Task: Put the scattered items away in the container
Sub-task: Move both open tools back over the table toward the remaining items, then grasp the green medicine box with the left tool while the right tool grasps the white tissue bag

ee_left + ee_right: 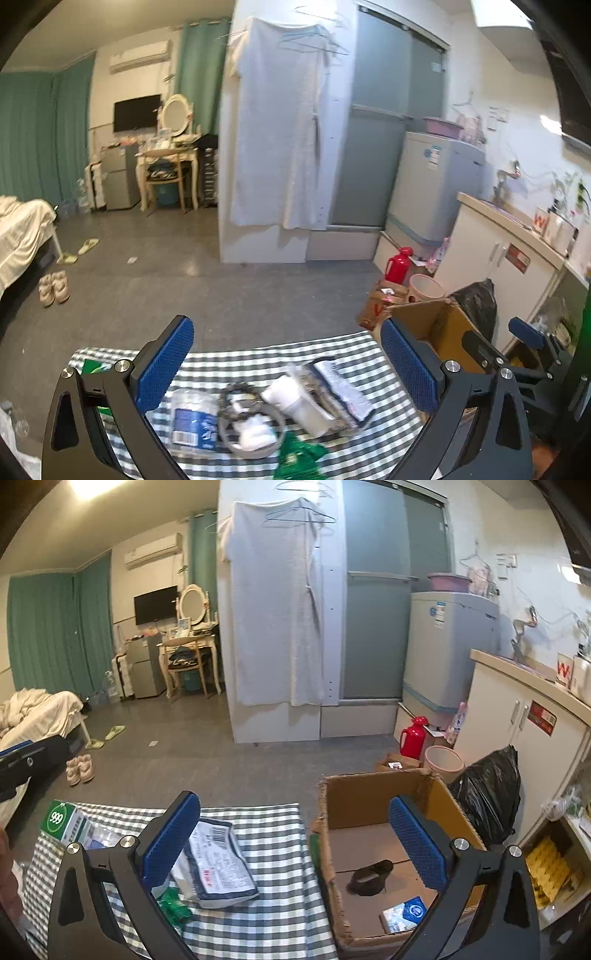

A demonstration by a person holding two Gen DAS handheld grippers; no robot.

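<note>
Both my claws, left [288, 365] and right [295, 842], gaped wide, empty; at ten o'clock of the right stood a green-white "999" box [66, 821], brown cardboard carton [373, 794] beneath.

The left tool [286, 363] hangs over the table [258, 356], jaws wide apart, nothing between them. Below and ahead of it lie a bottle [194, 421], a ring [251, 428] just right of the bottle, a roll [295, 402] right of the ring, and a packet [343, 387] right of the roll. A pouch [299, 458] lies nearest the tool. The box [443, 325] stands off the table's right edge, behind the right finger.

The right tool [295, 840] hangs over the gap between table [273, 834] and box [369, 794], jaws wide apart. In the box, under its right finger, lie a dark item [369, 880] and, nearer, a pack [404, 917]. The packet [218, 864] lies beside its left finger; a carton [68, 821] sits far left.
</note>
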